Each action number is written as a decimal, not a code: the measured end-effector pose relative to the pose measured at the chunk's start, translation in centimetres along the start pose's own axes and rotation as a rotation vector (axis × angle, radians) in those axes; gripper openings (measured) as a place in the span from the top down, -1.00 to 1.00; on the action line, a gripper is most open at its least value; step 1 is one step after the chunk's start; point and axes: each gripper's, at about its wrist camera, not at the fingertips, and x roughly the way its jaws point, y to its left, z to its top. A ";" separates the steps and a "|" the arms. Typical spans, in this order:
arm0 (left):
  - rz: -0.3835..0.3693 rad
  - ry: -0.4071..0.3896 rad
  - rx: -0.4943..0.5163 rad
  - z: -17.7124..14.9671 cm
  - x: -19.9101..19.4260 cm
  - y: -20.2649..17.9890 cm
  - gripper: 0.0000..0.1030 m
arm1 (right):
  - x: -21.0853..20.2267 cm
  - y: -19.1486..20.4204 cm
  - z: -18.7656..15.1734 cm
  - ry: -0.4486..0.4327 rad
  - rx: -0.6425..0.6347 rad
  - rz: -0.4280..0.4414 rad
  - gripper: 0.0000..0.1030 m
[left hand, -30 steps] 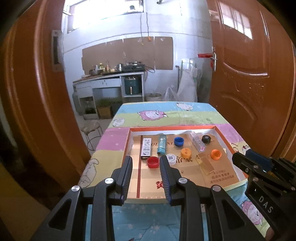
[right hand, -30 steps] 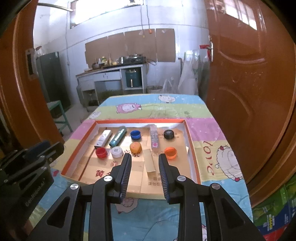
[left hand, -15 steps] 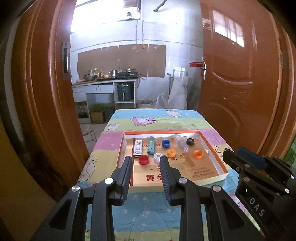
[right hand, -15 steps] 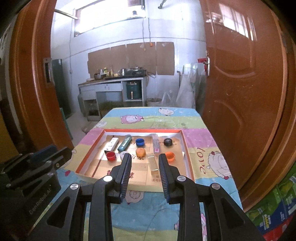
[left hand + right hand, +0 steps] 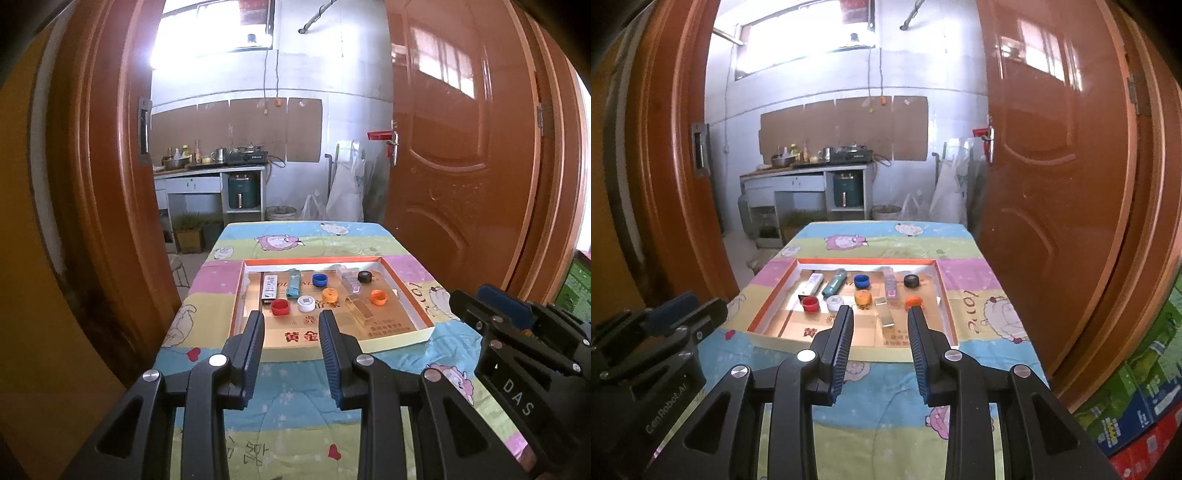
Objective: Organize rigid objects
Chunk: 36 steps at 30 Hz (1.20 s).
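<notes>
Here we hold the left gripper [image 5: 291, 320] and right gripper [image 5: 880, 316] above the near end of the table [image 5: 295, 413], both with jaws parted wide and holding nothing. Ahead and below lies the tray [image 5: 397, 341], well apart from either tool, with caps and small cases set in loose rows: a red cap [image 5: 280, 307] and white cap [image 5: 306, 303] ahead of the left, an orange cap [image 5: 914, 302] ahead of the right. To do well, we judge, approach low, centre one piece between the fingers, and avoid nudging neighbours.
</notes>
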 end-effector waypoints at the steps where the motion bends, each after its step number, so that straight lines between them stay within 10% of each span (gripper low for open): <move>1: -0.002 -0.006 -0.003 -0.1 -0.3 0.1 0.41 | -0.3 0.1 -0.1 -0.005 -0.001 -0.001 0.39; 36: -0.001 -0.033 0.007 -1.6 -3.7 -0.4 0.41 | -3.5 0.6 -1.8 -0.015 -0.006 0.012 0.39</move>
